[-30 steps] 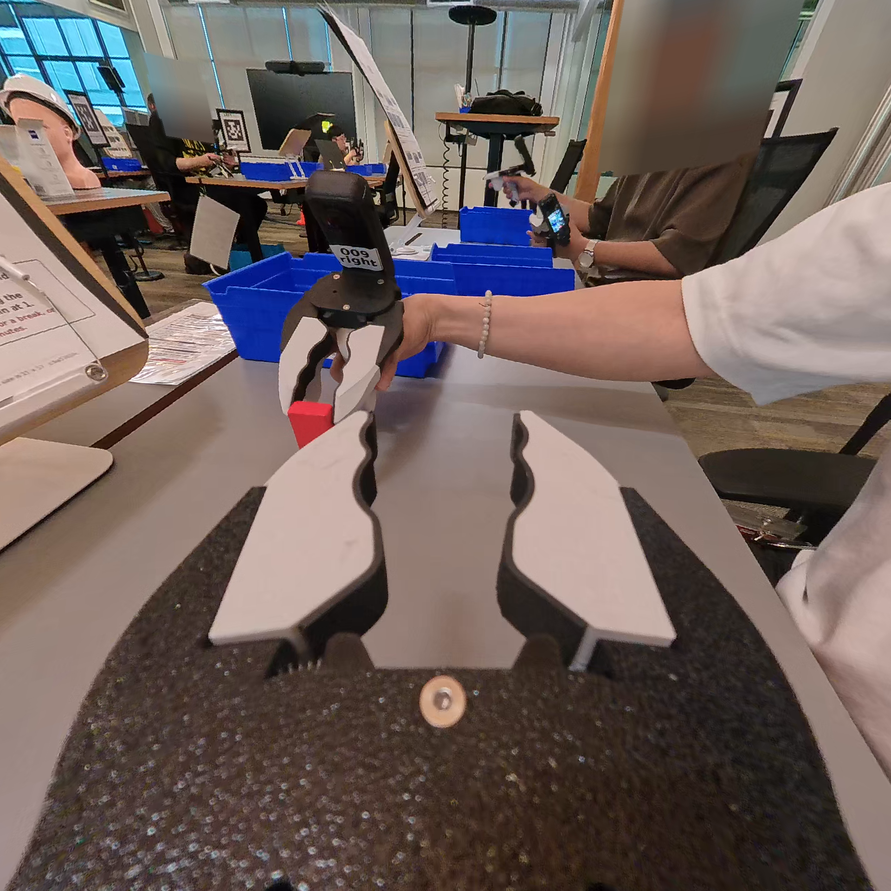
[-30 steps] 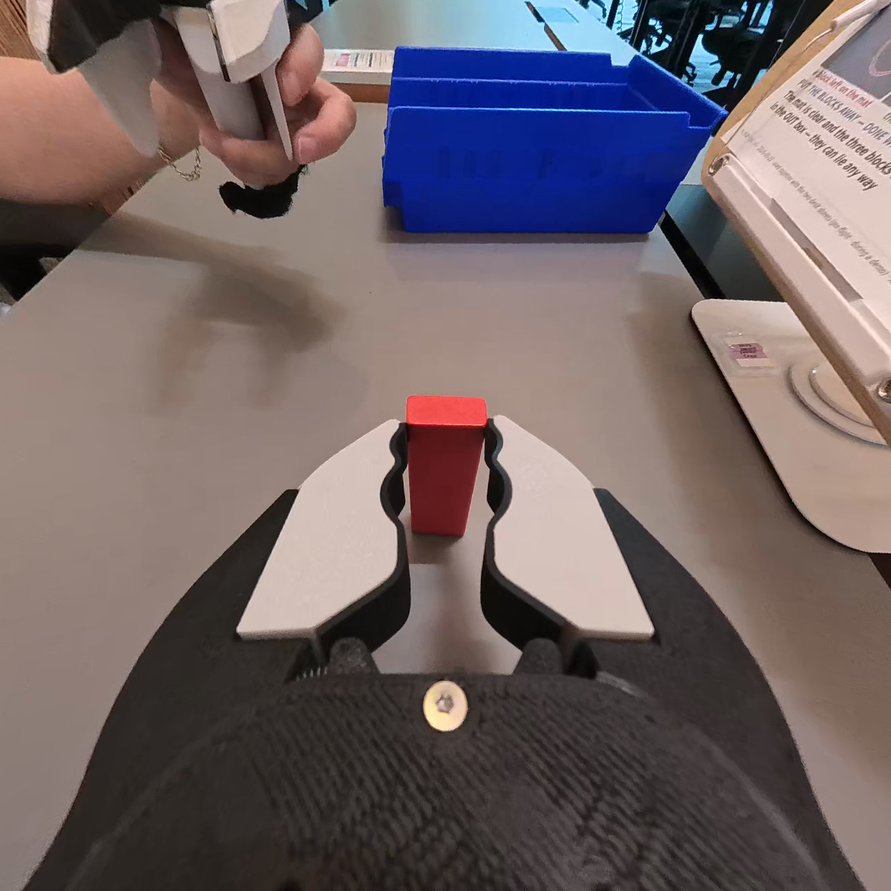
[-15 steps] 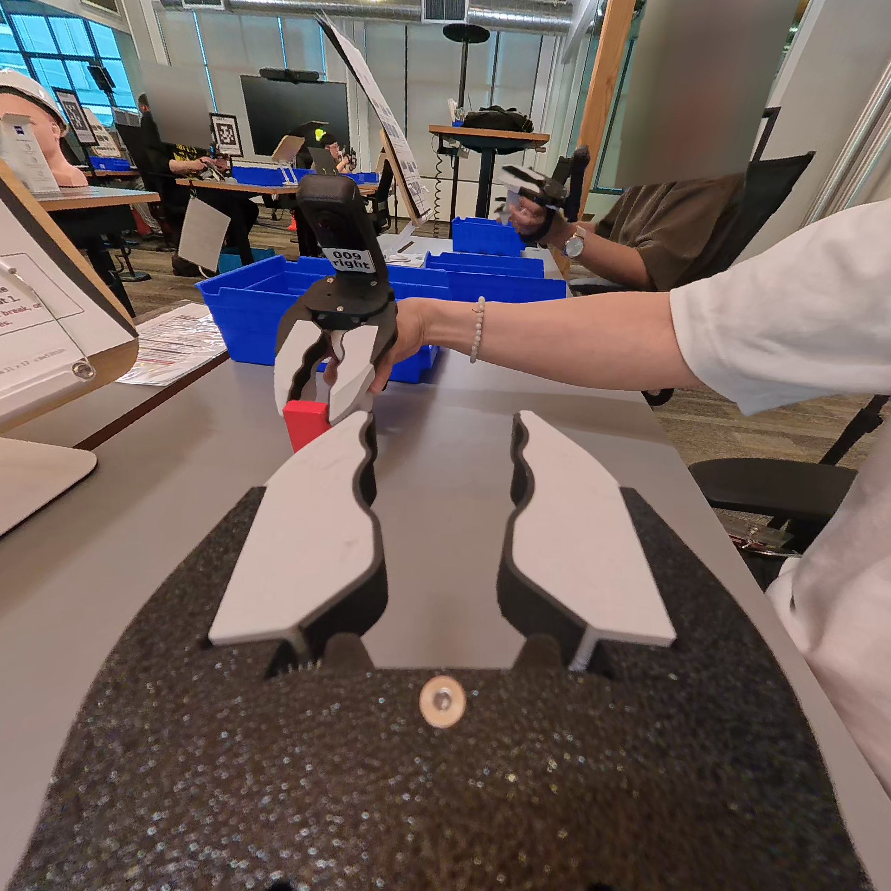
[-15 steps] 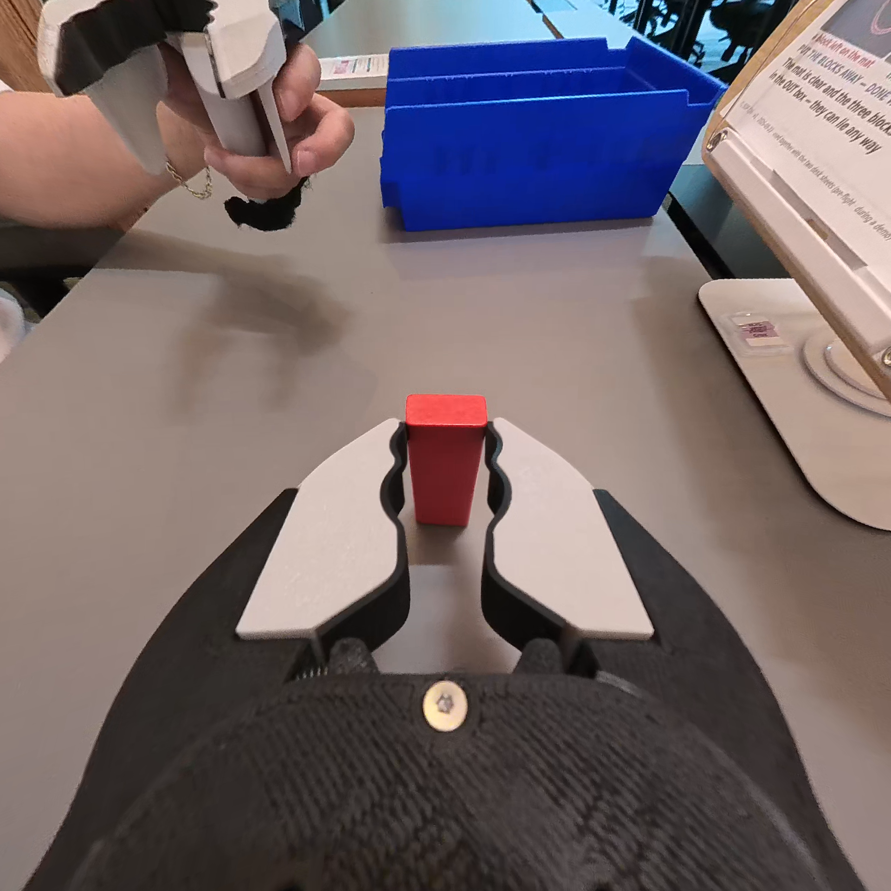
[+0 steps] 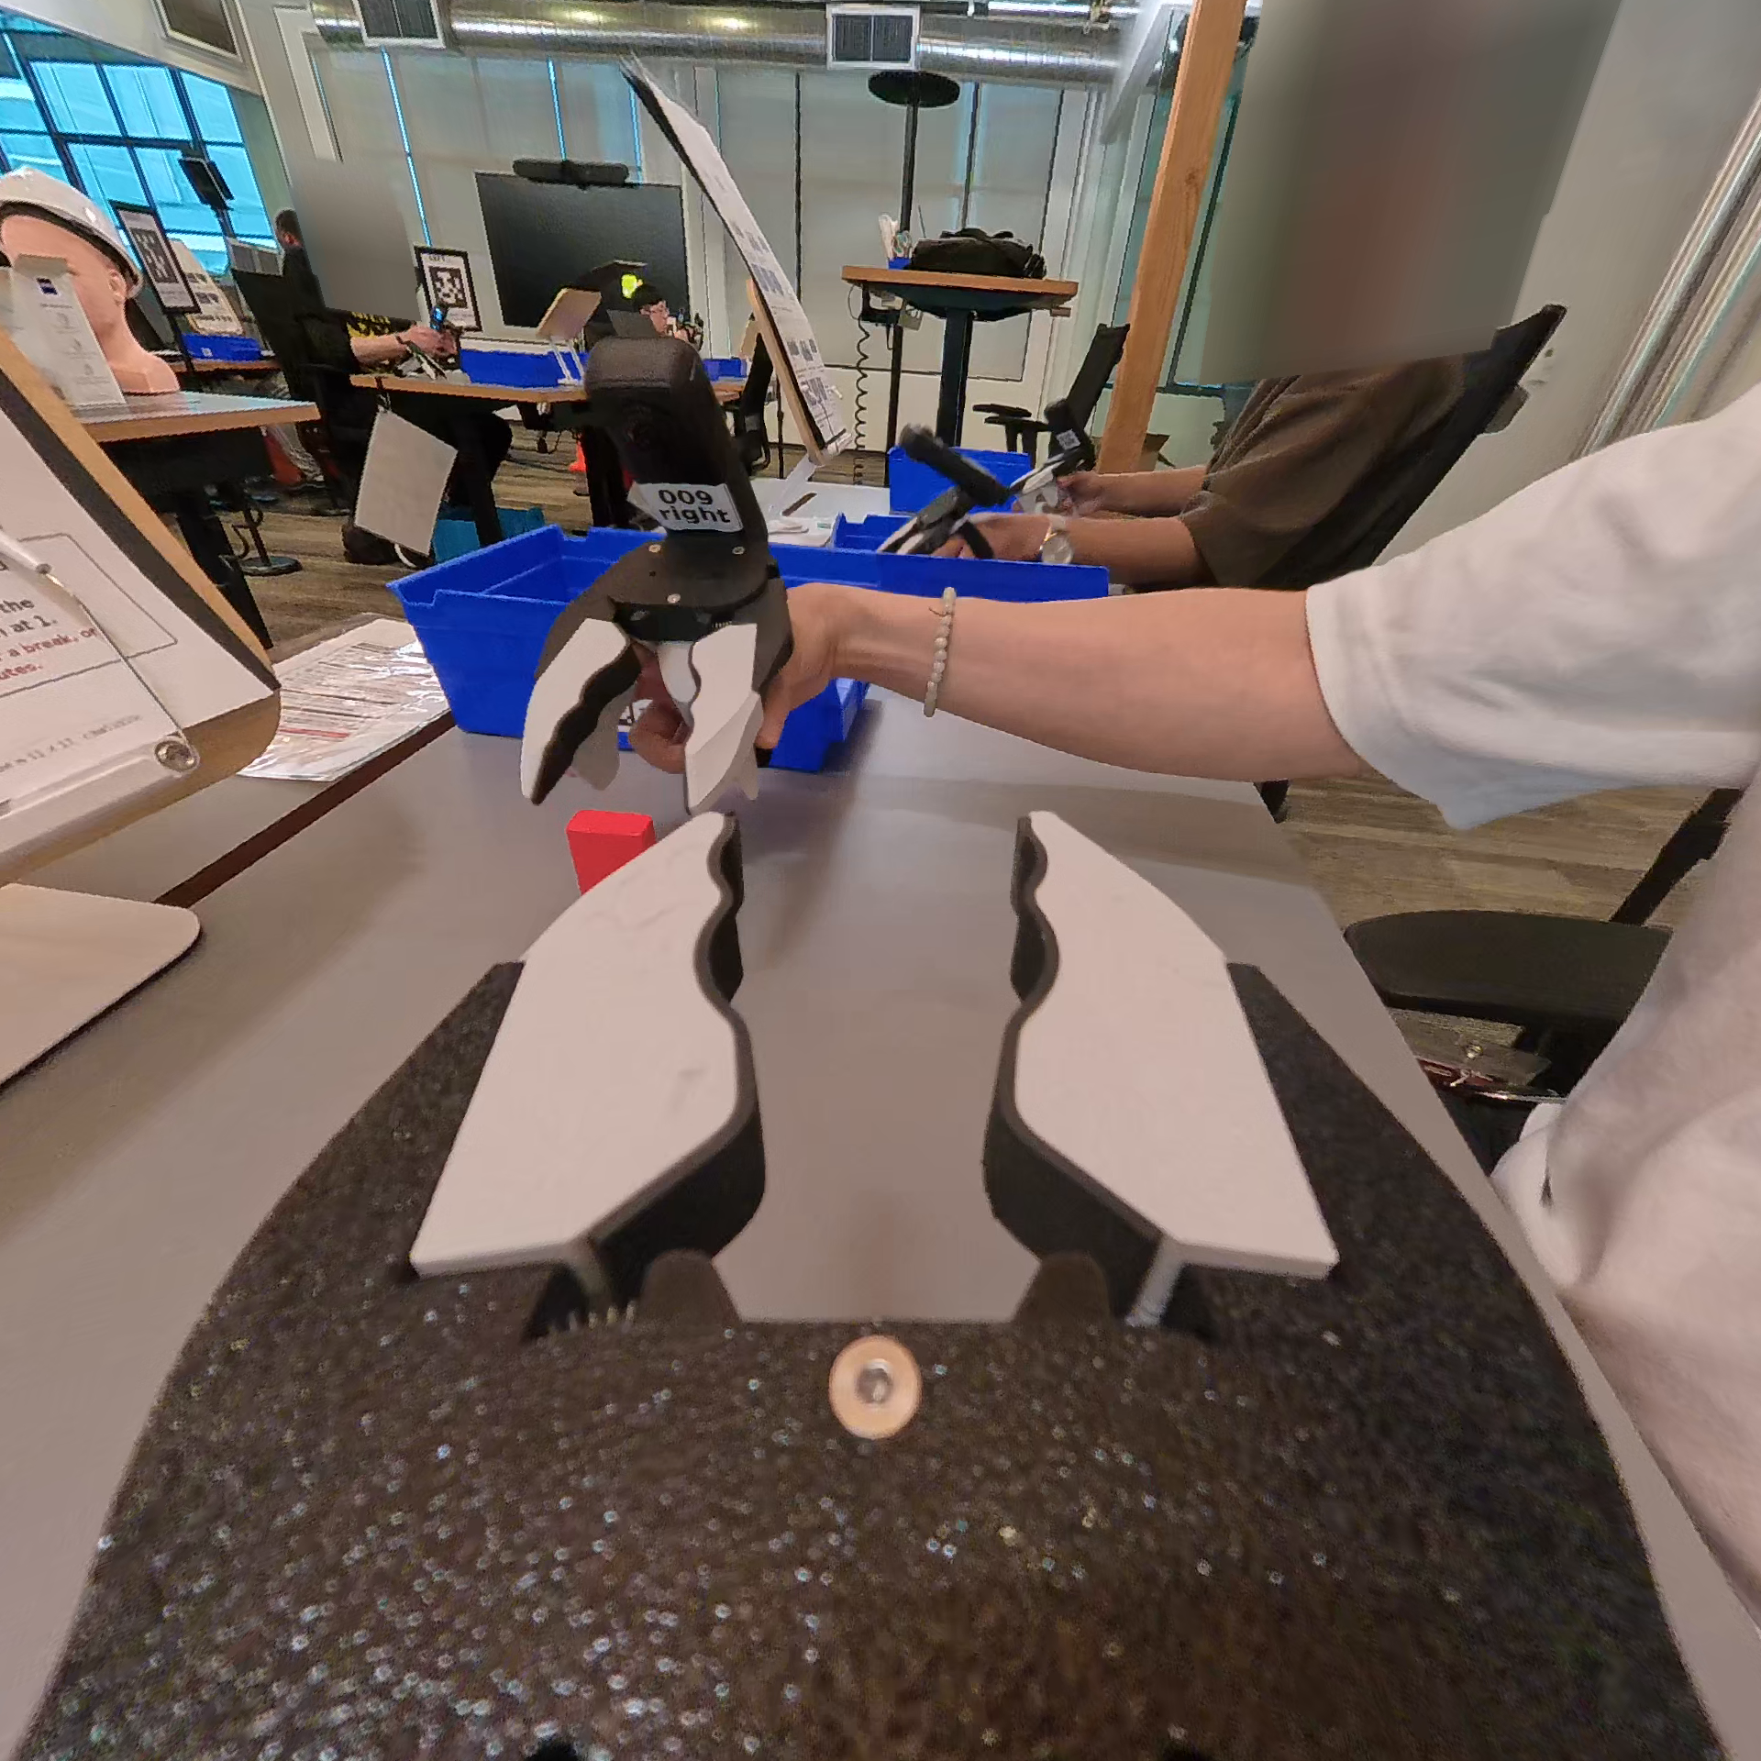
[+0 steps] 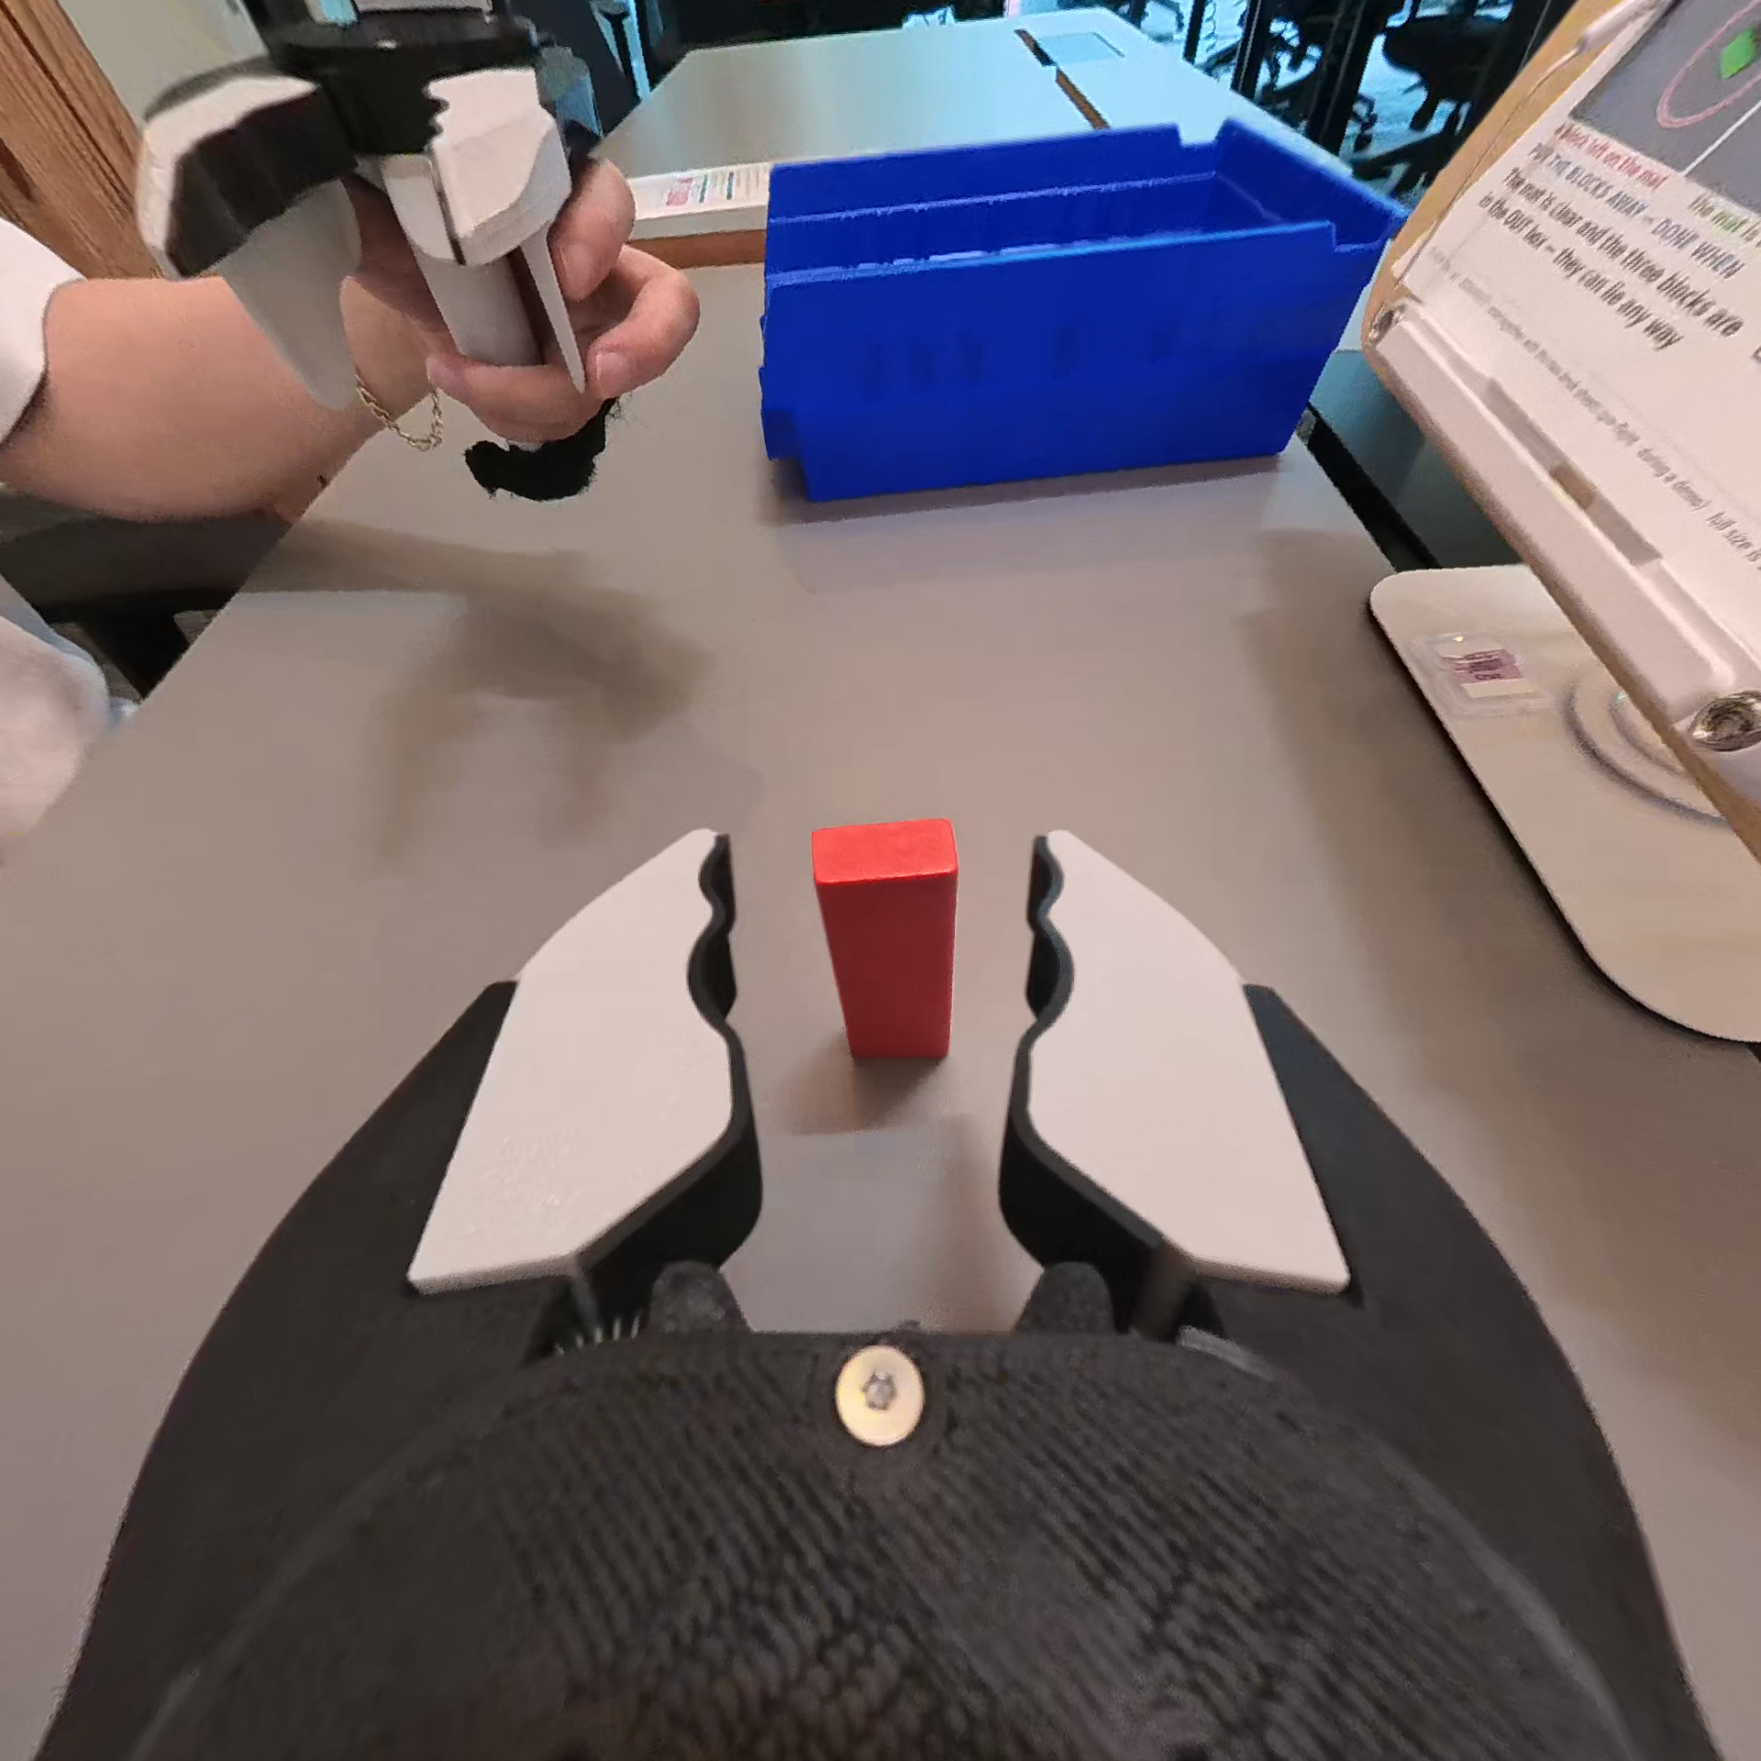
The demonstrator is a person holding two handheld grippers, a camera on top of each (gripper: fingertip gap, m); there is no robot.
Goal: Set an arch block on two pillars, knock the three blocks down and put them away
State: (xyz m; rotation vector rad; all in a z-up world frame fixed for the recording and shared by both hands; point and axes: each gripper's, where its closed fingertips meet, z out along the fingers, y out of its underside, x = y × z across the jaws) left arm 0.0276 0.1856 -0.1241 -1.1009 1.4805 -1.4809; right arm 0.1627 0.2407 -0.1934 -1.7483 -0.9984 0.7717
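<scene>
Across the grey worktop (image 6: 953, 667) the biggest thing is the blue bin (image 6: 1048, 333) at the far edge. A tilted sign stand (image 6: 1572, 333) sits off to the right on its pale base.

My right gripper (image 6: 879, 839) has its fingers spread wide and is holding nothing. In its own camera the red block (image 6: 886, 943) sits dead centre between them, standing upright on end with clear gaps on both sides. The left wrist view shows that same gripper hanging over the block (image 5: 605, 843), with its tips just above the top face and not touching.

My left gripper (image 5: 877, 824) is also wide open and empty. It's held up off the worktop, well apart from the block.

My take on handling it from this pose:
- That block is tall and narrow, so it looks tippy.
- I'd stay centred, go straight up or down, and avoid any sideways drift.
- One finger brushing it first would probably knock it over.

Stuff I can't make out:
- The lower part of the block is hidden behind my left finger in the left view.
- The right camera looks at the bin's front wall, so I can't tell what's inside.
- The sign is cut off at the frame edge.
- Some black fuzzy bit hangs under the hand on the left gripper, no idea what.
</scene>
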